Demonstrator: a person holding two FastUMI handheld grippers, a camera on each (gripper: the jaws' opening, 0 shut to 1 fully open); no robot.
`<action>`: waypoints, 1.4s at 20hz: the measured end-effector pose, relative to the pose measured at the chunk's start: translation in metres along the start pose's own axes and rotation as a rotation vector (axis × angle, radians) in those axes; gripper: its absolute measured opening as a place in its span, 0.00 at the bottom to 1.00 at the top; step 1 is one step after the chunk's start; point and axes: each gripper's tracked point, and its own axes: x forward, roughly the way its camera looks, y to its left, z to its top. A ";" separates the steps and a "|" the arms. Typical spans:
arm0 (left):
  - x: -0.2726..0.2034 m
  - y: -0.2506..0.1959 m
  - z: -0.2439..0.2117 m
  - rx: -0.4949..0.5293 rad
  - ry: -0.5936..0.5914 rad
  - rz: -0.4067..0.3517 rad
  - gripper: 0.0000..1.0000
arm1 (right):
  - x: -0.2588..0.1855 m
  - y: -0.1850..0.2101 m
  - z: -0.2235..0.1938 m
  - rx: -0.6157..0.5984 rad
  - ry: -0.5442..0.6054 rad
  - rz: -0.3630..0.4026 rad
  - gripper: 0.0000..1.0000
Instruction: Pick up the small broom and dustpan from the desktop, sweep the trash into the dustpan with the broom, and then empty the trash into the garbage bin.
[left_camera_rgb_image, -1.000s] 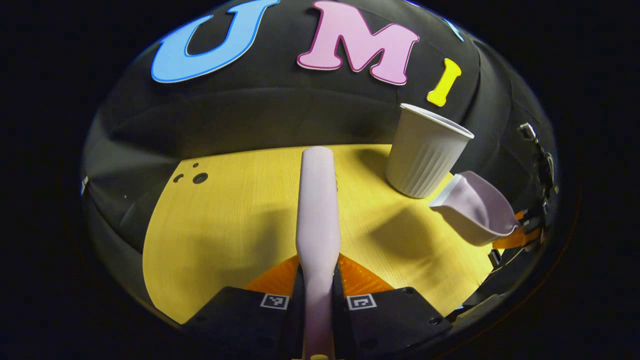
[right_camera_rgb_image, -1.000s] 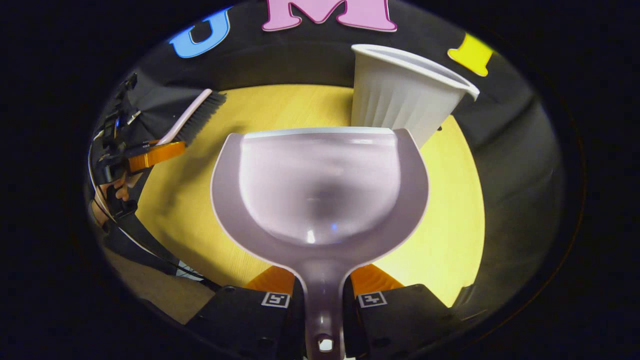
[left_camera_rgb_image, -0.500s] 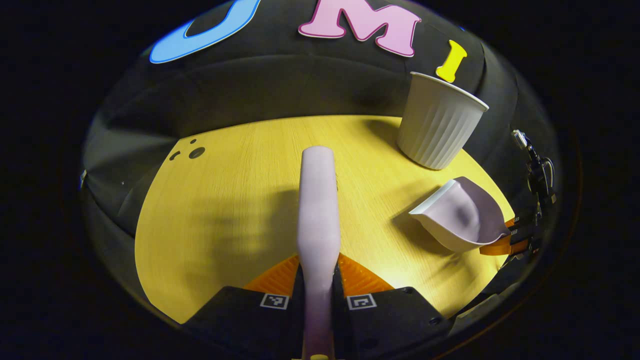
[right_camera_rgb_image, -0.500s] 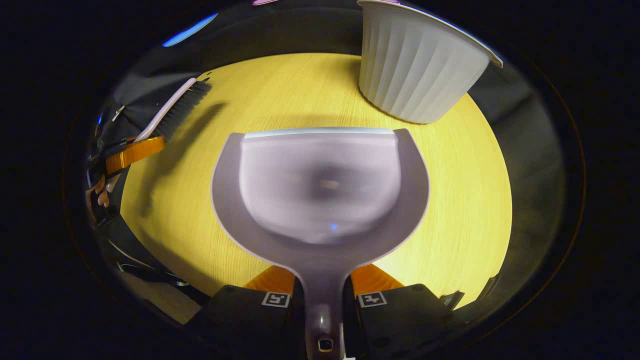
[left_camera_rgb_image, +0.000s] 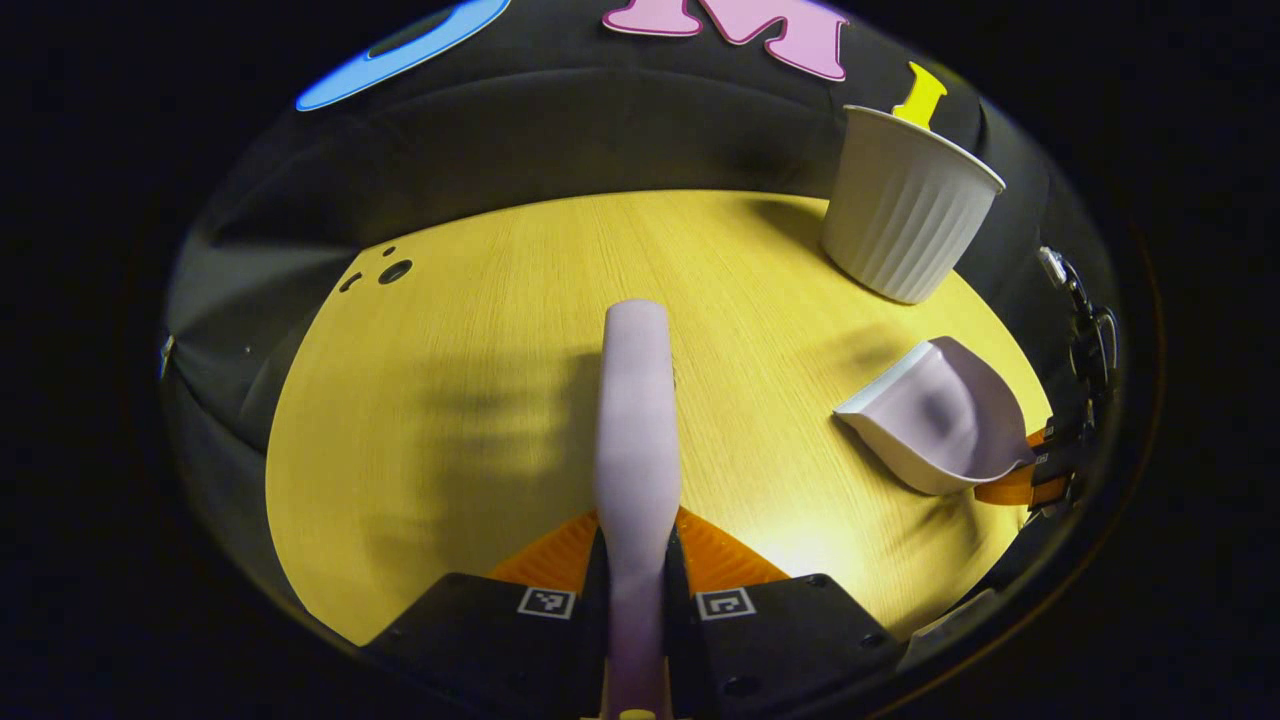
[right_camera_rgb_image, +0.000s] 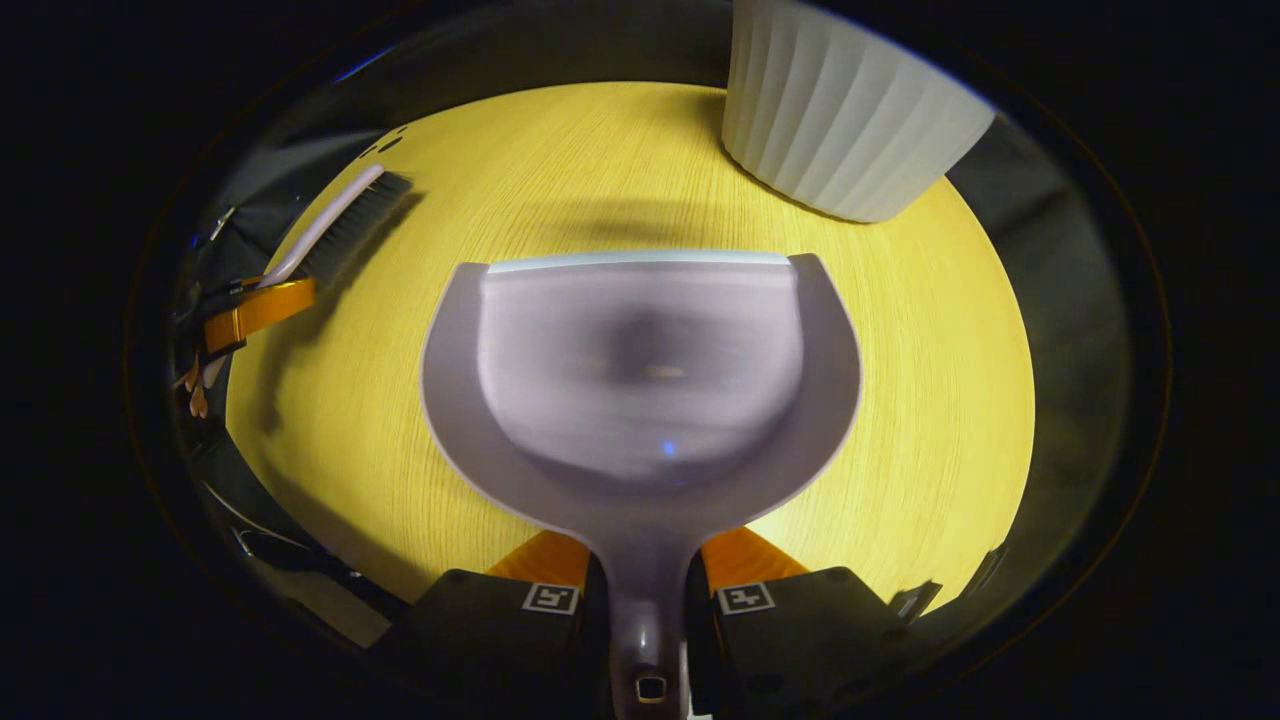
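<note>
Pink broom (left_camera_rgb_image: 634, 400): handle clenched between left gripper (left_camera_rgb_image: 634, 600) jaws.
Dustpan (right_camera_rgb_image: 640, 380): handle clenched between right gripper (right_camera_rgb_image: 645, 600) jaws, near bin (right_camera_rgb_image: 840, 130).

Broom (left_camera_rgb_image: 636, 420): bristles hidden under its pale back in the left gripper view; handle end runs off the bottom edge. Dustpan (right_camera_rgb_image: 640, 380): pan floor smeared, contents unreadable (one faint pale speck, cannot tell what). Garbage bin (right_camera_rgb_image: 845, 130): rim cut off at the top of the right gripper view. Holding hand (right_camera_rgb_image: 195, 385) barely shows at the far left.
</note>
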 end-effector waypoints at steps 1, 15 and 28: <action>0.003 0.000 -0.003 0.002 0.011 0.003 0.30 | 0.000 0.000 -0.001 0.002 0.003 0.002 0.36; -0.023 -0.002 0.004 0.051 -0.030 0.022 0.36 | -0.030 0.009 -0.015 0.033 0.053 0.059 0.34; -0.146 0.000 0.109 0.023 -0.396 0.091 0.39 | -0.175 -0.009 0.082 0.057 -0.454 -0.029 0.39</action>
